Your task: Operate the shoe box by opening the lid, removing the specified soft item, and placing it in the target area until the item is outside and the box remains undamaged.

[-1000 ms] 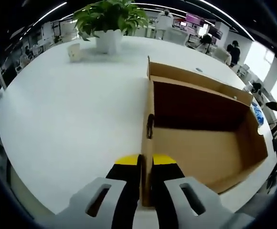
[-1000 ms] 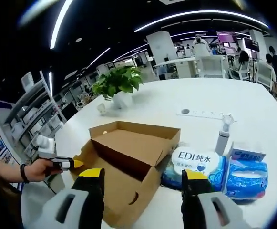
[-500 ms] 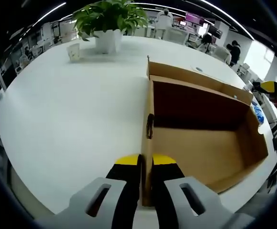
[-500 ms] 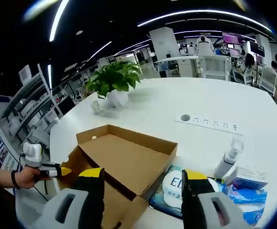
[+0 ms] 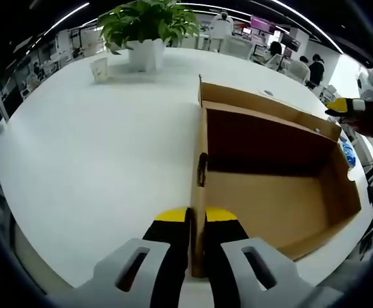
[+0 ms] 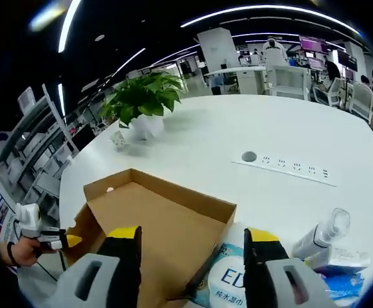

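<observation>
Left gripper (image 5: 196, 221) clamped nearly closed on the near side wall of the open cardboard shoe box (image 5: 269, 199), which lies on the white table (image 5: 90, 147); box interior looks bare. Right gripper (image 6: 192, 237) jaws wide apart, gripping nothing, above the box's far corner and a blue wet-wipes pack (image 6: 228, 279) just beside the box. Beyond: pump bottle (image 6: 321, 232), inset socket strip (image 6: 289, 168), potted plant (image 6: 141, 102)
</observation>
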A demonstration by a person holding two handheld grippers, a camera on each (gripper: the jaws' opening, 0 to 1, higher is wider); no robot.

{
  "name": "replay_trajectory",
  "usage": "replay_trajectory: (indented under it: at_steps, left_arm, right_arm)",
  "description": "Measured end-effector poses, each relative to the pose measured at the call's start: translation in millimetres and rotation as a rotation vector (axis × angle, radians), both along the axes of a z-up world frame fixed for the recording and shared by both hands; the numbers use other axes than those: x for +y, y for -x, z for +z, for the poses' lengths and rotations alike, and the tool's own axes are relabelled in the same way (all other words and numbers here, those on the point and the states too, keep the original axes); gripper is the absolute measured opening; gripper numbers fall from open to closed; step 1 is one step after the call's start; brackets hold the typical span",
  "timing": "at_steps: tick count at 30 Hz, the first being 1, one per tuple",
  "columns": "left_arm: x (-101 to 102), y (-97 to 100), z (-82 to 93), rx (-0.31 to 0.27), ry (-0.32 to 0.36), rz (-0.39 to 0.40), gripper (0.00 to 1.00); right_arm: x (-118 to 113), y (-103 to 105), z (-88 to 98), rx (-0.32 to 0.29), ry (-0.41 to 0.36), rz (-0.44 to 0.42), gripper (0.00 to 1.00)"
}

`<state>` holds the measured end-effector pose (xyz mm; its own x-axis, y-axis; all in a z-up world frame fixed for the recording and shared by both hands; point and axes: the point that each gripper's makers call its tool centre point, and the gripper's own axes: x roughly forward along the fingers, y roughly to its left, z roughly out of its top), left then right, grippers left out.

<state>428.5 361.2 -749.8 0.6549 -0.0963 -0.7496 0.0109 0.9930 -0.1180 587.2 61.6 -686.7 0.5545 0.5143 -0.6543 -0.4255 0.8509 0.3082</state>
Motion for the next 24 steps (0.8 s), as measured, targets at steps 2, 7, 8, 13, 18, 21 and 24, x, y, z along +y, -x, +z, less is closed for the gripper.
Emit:
replay_trajectory:
  at_steps: [2,7,8,13,18,21,24]
  left_arm:
    - [0.1,0.0,0.2,-0.002,-0.001,0.000,0.06]
    - [0.1,0.5,0.0,-0.002,-0.001,0.011,0.06]
    - [0.2,0.5,0.0,-0.002,0.001,0.012,0.06]
    - [0.7,0.8,-0.3,0.001,0.015,0.027,0.06]
    - [0.9,0.7,-0.4,0.001,0.013,0.029,0.06]
    - [0.9,0.6,-0.5,0.002,0.012,0.032,0.06]
    - [0.4,0.9,-0.6,0.006,0.007,0.026,0.06]
  right_arm:
    - [-1.6,-9.4,-5.1,0.026,-0.011,-0.036,0.58]
    - [3.2,-27.3,-11.6,0.036,0.004,-0.036,0.58]
    - [4.2,-30.4,-14.3,0.039,0.014,-0.029,0.57]
    - [8.2,-31.5,-24.5,0.069,0.028,-0.056,0.54]
    - [9.4,-29.7,-42.0,0.113,0.057,-0.058,0.52]
    - [7.0,-28.7,-51.2,0.136,0.081,-0.061,0.48]
    - [5.1,-30.0,-52.9,0.134,0.083,-0.075,0.33]
